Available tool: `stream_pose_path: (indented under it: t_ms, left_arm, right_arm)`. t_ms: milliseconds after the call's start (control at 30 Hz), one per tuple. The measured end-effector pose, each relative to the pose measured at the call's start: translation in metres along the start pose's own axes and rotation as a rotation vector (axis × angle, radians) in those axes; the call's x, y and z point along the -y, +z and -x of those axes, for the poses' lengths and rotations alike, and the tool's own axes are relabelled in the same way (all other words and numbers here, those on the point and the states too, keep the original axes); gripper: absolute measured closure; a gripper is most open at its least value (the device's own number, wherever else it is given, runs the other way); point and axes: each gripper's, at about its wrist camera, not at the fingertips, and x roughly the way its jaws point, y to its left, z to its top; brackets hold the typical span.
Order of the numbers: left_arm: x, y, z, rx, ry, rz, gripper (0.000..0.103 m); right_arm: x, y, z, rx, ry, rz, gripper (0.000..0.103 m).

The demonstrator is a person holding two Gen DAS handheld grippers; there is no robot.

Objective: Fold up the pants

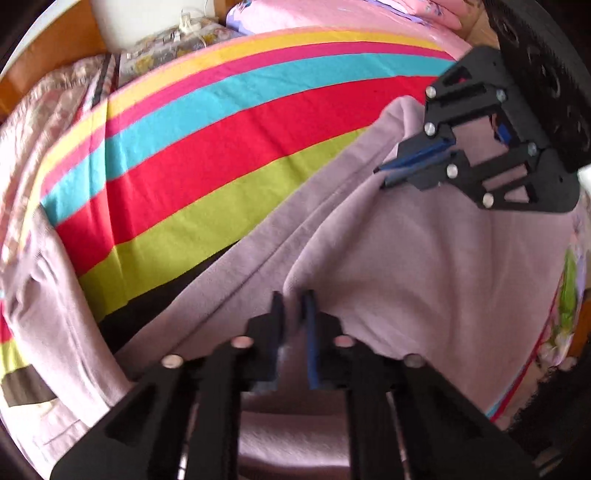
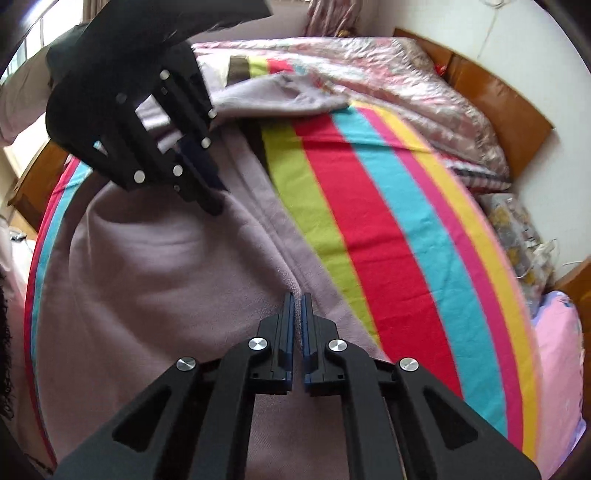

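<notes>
Pale lilac pants (image 1: 424, 258) lie spread on a rainbow-striped bedsheet (image 1: 221, 147). My left gripper (image 1: 293, 299) is shut on a raised fold of the pants fabric near the bottom of its view. My right gripper (image 1: 384, 177) shows at the upper right of that view, its jaws closed on the pants' far edge. In the right wrist view the pants (image 2: 166, 277) fill the left side, my right gripper (image 2: 298, 297) is shut on the fabric edge, and my left gripper (image 2: 218, 199) is at the upper left, shut on the cloth.
A pink floral quilt (image 2: 406, 81) is bunched at the far side of the bed. A brown wooden headboard (image 2: 498, 110) runs behind it. A patterned bundle with white cords (image 2: 517, 229) lies at the bed's right edge. A pink pillow (image 1: 332, 14) lies beyond the sheet.
</notes>
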Motion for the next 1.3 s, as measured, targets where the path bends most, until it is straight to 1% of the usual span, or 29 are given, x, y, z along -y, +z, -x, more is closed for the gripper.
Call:
stream_pose_path:
  t_ms: [100, 167, 200, 300, 333, 400, 433, 467, 500, 533, 567, 633, 667, 700, 733, 767, 800, 867, 967, 1033, 1067, 1100, 1133, 1167, 1200, 1233, 1300]
  left_arm:
    - [0.008, 0.000, 0.017, 0.053, 0.053, -0.002, 0.098]
    - [0.003, 0.007, 0.029, 0.087, 0.084, 0.008, 0.098]
    - [-0.001, 0.011, 0.033, 0.090, 0.087, 0.012, 0.098]
    - [-0.009, 0.023, 0.024, 0.064, 0.139, 0.021, 0.099]
    - [-0.013, 0.024, 0.017, 0.051, 0.165, 0.032, 0.103]
    - [-0.022, 0.024, 0.005, 0.024, 0.252, 0.048, 0.103]
    - [-0.028, 0.022, 0.000, 0.018, 0.233, 0.065, 0.103]
    - [-0.032, 0.018, -0.002, 0.020, 0.185, 0.080, 0.103]
    - [-0.033, 0.015, -0.002, 0.024, 0.183, 0.090, 0.103]
    - [-0.034, 0.012, -0.001, 0.029, 0.211, 0.101, 0.103]
    - [-0.036, 0.010, 0.002, 0.040, 0.220, 0.117, 0.103]
    - [-0.035, 0.005, 0.022, 0.119, 0.222, 0.166, 0.102]
    - [-0.028, 0.004, 0.034, 0.168, 0.193, 0.171, 0.096]
    - [-0.019, 0.002, 0.045, 0.211, 0.153, 0.173, 0.079]
    - [-0.010, 0.001, 0.051, 0.237, 0.125, 0.168, 0.068]
    - [0.004, 0.002, 0.057, 0.262, 0.088, 0.143, 0.049]
    - [0.018, 0.005, 0.058, 0.273, 0.054, 0.109, 0.044]
    - [0.039, 0.011, 0.052, 0.262, 0.007, 0.073, 0.044]
    - [0.064, 0.023, 0.029, 0.216, -0.032, 0.041, 0.039]
    - [0.060, 0.031, 0.007, 0.165, -0.057, 0.080, 0.039]
    - [0.058, 0.033, -0.001, 0.143, -0.058, 0.105, 0.039]
    - [0.058, 0.034, -0.005, 0.130, -0.054, 0.116, 0.039]
    - [0.055, 0.034, -0.010, 0.124, -0.054, 0.127, 0.038]
    - [0.052, 0.033, -0.009, 0.138, -0.074, 0.136, 0.035]
    - [0.049, 0.033, -0.009, 0.137, -0.091, 0.152, 0.035]
    - [0.046, 0.034, -0.007, 0.136, -0.100, 0.175, 0.035]
    - [0.045, 0.033, -0.004, 0.132, -0.070, 0.206, 0.035]
  right_arm:
    - [0.006, 0.003, 0.010, 0.032, -0.037, -0.034, 0.100]
    - [0.011, 0.005, 0.008, 0.027, -0.056, -0.044, 0.100]
    - [0.013, 0.006, 0.004, 0.017, -0.060, -0.050, 0.100]
    - [0.016, 0.006, -0.014, -0.017, -0.069, -0.065, 0.100]
    - [0.017, 0.004, -0.019, -0.026, -0.069, -0.071, 0.100]
    - [0.020, 0.000, -0.026, -0.021, -0.049, -0.109, 0.098]
    - [0.022, -0.002, -0.024, -0.010, -0.042, -0.130, 0.096]
    - [0.024, -0.003, -0.023, -0.004, -0.042, -0.141, 0.090]
    - [0.029, -0.004, -0.020, -0.002, -0.057, -0.161, 0.084]
    - [0.034, -0.006, -0.017, 0.001, -0.085, -0.188, 0.071]
    - [0.041, -0.008, -0.011, 0.013, -0.108, -0.221, 0.066]
    - [0.055, -0.017, 0.010, 0.069, -0.139, -0.314, 0.066]
    - [0.062, -0.025, 0.024, 0.098, -0.153, -0.367, 0.066]
    - [0.064, -0.030, 0.031, 0.107, -0.166, -0.387, 0.066]
    - [0.065, -0.037, 0.039, 0.105, -0.180, -0.404, 0.066]
    - [0.065, -0.047, 0.046, 0.087, -0.203, -0.421, 0.066]
    - [0.064, -0.054, 0.048, 0.070, -0.216, -0.436, 0.066]
    - [0.063, -0.068, 0.052, 0.031, -0.221, -0.467, 0.067]
    - [0.056, -0.097, 0.062, -0.060, -0.290, -0.517, 0.067]
    - [0.056, -0.127, 0.081, -0.074, -0.327, -0.607, 0.067]
    - [0.058, -0.140, 0.089, -0.078, -0.349, -0.645, 0.067]
    - [0.060, -0.161, 0.099, -0.089, -0.372, -0.707, 0.066]
    - [0.062, -0.181, 0.105, -0.103, -0.382, -0.765, 0.066]
    - [0.065, -0.200, 0.109, -0.119, -0.390, -0.820, 0.066]
    - [0.069, -0.224, 0.114, -0.158, -0.422, -0.888, 0.067]
    - [0.070, -0.237, 0.119, -0.171, -0.452, -0.915, 0.067]
    - [0.065, -0.249, 0.142, -0.097, -0.470, -0.953, 0.068]
